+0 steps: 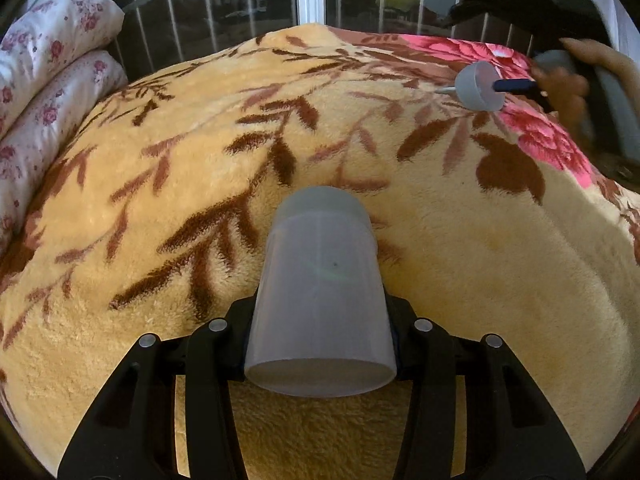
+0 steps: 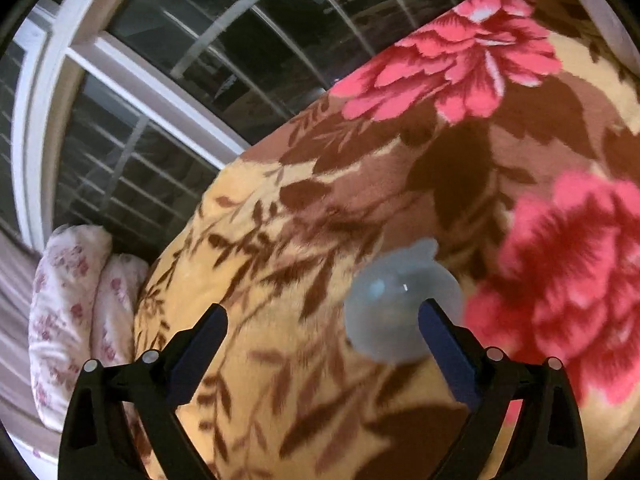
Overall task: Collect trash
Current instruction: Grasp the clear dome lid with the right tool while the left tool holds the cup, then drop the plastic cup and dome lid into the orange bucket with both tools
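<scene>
In the left wrist view, my left gripper [image 1: 320, 320] is shut on a translucent plastic cup [image 1: 320, 272]. The cup lies along the fingers with its wide end toward the camera, just above the floral blanket [image 1: 160, 240]. A small translucent dome-shaped lid [image 2: 400, 300] hangs on the tip of my right gripper's right finger. The right gripper [image 2: 323, 310] stands wide open, with nothing pressed between its pads. At the far right of the left wrist view, a hand holds that gripper, and the dome lid [image 1: 480, 86] sits on its blue finger [image 1: 516, 86] over the blanket.
The tan blanket with brown leaves and pink flowers [image 2: 460, 56] covers a bed. A folded pink-flowered quilt [image 1: 52, 60] lies at the bed's left edge. Behind the bed is a barred window [image 1: 240, 0], dark outside.
</scene>
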Motion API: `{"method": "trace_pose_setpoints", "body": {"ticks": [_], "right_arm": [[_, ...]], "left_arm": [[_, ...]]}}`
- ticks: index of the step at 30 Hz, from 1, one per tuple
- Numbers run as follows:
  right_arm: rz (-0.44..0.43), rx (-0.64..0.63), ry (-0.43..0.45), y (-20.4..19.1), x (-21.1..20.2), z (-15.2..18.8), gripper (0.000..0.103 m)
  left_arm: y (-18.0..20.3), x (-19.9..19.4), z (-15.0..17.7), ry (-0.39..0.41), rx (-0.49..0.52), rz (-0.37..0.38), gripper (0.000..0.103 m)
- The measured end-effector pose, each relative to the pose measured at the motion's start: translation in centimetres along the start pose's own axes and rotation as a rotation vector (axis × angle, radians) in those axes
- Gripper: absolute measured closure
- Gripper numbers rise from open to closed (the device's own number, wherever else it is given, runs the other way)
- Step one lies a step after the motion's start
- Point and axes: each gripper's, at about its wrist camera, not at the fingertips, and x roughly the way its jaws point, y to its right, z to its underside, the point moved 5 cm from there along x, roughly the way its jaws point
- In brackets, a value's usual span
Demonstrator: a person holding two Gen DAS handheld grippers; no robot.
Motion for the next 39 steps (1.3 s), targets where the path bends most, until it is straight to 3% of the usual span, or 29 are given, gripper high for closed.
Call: {"method": "trace_pose_setpoints", "body": {"ticks": [1,4,8,14,18,22,32,39], "right_arm": [[0.016,0.004,0.001,0.1,0.4,-0.2,0.01],[0.042,0.028,-0.016,0.6,1.9,-0.4,0.034],[0.095,0.033,-0.049,1.8,2.9,0.5,0.091],[0.147,-0.092,-0.011,1.5,0.7,2.3,0.097],[0.115,-0.185,0.014,1.0,-2.5,4.9,0.098],[0.062,-0.293,0.014,0.9,-6.7,9.5,0.098],[-0.058,-0.33,0.041,3.8,-18.1,22.8,0.098],[0.006,-0.478,0.046,5.8,-22.2,33.4,0.098]], "left_arm": [[0.0,0.0,0.0,0.001,-0.001,0.002,0.058],[0.0,0.0,0.0,0.003,-0.001,0.002,0.058],[0.0,0.1,0.0,0.006,0.0,0.001,0.058],[0.1,0.1,-0.1,0.01,0.002,-0.01,0.058],[0.0,0.1,0.0,0.014,-0.004,-0.007,0.058],[0.1,0.0,0.0,0.016,0.004,-0.012,0.058],[0.2,-0.3,0.0,0.03,0.018,-0.036,0.058],[0.1,-0.9,0.0,0.037,0.016,-0.055,0.058]]}}
